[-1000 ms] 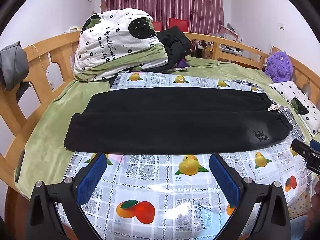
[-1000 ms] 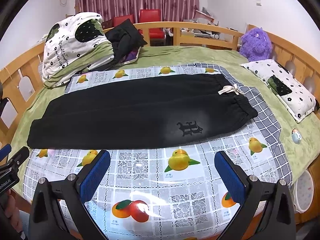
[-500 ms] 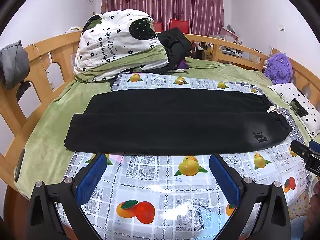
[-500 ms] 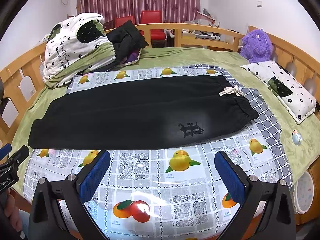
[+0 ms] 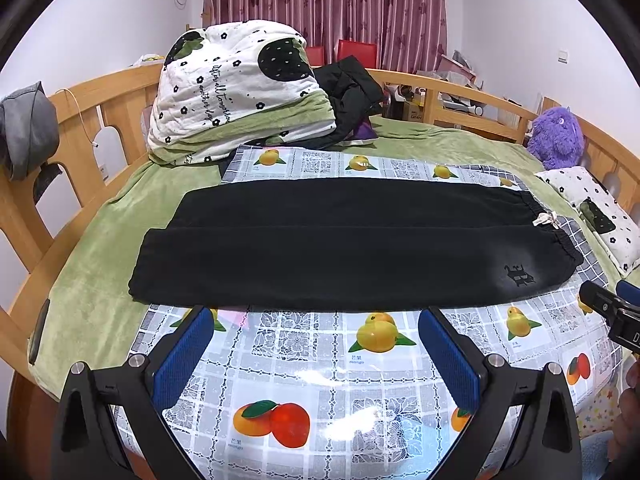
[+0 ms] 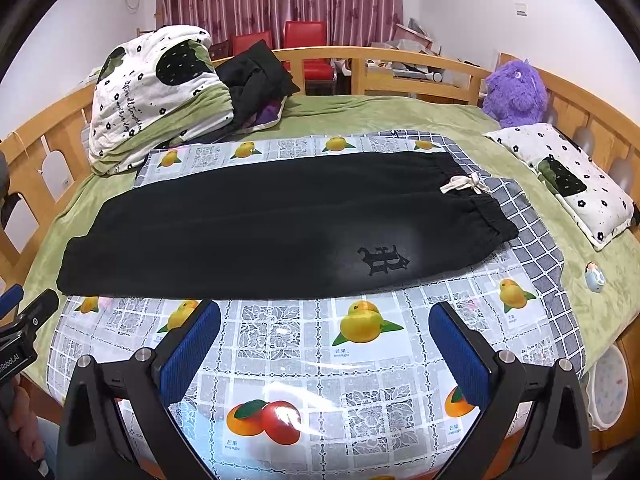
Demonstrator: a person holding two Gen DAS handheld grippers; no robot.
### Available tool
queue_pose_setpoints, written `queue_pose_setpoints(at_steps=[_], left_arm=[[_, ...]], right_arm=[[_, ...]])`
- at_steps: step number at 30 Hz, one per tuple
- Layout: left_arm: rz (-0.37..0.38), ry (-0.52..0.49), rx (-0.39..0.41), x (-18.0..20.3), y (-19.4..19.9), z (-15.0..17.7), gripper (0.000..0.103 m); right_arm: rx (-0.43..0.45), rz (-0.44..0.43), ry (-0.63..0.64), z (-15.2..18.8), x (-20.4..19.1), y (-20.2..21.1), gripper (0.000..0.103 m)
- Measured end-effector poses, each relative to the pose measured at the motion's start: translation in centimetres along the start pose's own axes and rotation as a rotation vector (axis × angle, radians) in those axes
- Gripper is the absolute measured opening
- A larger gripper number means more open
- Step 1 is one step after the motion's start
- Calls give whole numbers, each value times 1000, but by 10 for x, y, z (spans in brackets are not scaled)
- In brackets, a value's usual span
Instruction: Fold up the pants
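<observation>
Black pants (image 5: 340, 240) lie flat across the fruit-print mat (image 5: 304, 360) on the bed, legs side by side, waistband with white drawstring (image 6: 464, 184) at the right, cuffs at the left, cuff end hanging off the mat onto the green blanket (image 5: 92, 248). Left gripper (image 5: 316, 352) hovers near the near edge of the pants, jaws wide apart, holding nothing; right gripper (image 6: 324, 344) is the same, wide open and empty, just short of the logo (image 6: 382, 260) side. No fold started by the look of it. Risks: mat looks glossy, so a pinch could drag the whole garment instead of lifting one layer; grabbing only the top leg would split the legs and skew the fold; thick fleece-like fabric may bunch; uneven lift between the two hands leaves a crooked crease
</observation>
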State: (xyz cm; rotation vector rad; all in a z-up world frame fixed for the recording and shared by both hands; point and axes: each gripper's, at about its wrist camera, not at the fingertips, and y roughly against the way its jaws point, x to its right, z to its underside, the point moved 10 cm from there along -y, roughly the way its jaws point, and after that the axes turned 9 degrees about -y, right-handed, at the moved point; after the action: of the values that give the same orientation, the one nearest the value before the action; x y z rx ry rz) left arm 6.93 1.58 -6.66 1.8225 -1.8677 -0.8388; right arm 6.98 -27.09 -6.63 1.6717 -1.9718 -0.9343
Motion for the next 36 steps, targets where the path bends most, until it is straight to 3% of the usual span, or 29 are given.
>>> queue_pose_setpoints(at_steps=[10, 16, 23, 27, 33, 36], left_arm=[[19, 2, 3, 4, 4, -3, 103], [78, 18, -1, 8, -1, -5, 103], [122, 82, -14, 2, -25, -12, 103], [105, 92, -27, -17, -46, -24, 103], [63, 126, -63, -64, -86, -20, 103], [69, 173, -102, -80, -111, -3, 101]], right_arm=[[-5, -7, 2, 0, -3, 0, 102], [3, -23, 11, -1, -9, 1, 102], [-29, -98, -9, -3, -21, -17, 102], [-63, -115, -1, -14, -28, -36, 97], [-74, -199, -80, -54, 5, -68, 96], [-85, -170, -108, -59, 38, -96, 90]])
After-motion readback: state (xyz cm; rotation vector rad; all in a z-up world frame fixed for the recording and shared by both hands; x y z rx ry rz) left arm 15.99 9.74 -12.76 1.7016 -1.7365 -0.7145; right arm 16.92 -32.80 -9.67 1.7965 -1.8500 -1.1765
